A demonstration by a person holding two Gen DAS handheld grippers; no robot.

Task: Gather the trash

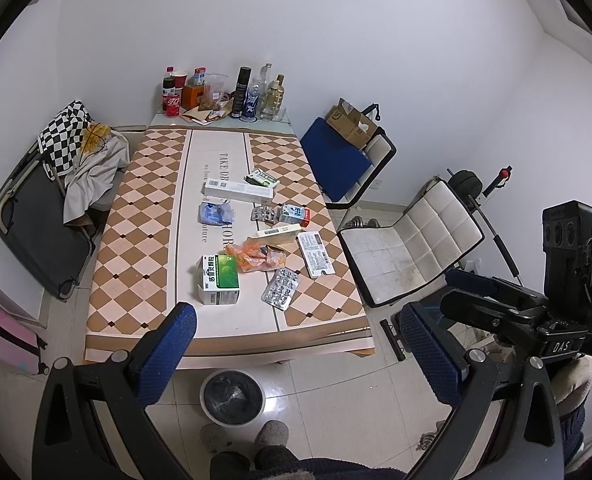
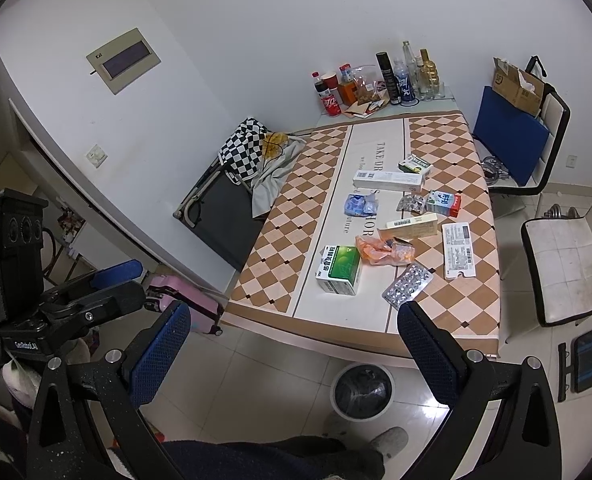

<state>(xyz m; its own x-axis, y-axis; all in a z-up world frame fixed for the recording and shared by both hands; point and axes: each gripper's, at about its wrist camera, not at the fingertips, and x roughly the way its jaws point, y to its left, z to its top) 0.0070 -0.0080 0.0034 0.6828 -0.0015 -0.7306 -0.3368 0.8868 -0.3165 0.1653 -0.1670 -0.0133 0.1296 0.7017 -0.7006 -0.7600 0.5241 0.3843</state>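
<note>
Trash lies on the checkered table [image 1: 135, 240] [image 2: 279, 240]: a green and white medicine box [image 1: 219, 280] [image 2: 339, 270], an orange wrapper [image 1: 255, 258] [image 2: 380, 252], a silver blister pack [image 1: 280, 289] [image 2: 408, 282], a flat white pack [image 1: 315, 254] [image 2: 459, 250], a long white box [image 1: 237, 191] [image 2: 388, 180] and a blue wrapper [image 1: 215, 214] [image 2: 359, 205]. A white bin [image 1: 232, 398] [image 2: 363, 391] with a black liner stands on the floor at the table's near edge. My left gripper [image 1: 296, 354] and right gripper [image 2: 293, 354] are both open, empty, and held above the floor short of the table.
Bottles, cans and a cup [image 1: 223, 94] crowd the table's far end. A white chair [image 1: 412, 248] and a chair with a blue cushion and cardboard box [image 1: 344, 152] stand right. A folding cot with clothes [image 1: 55, 200] and a pink suitcase [image 1: 3, 340] are left.
</note>
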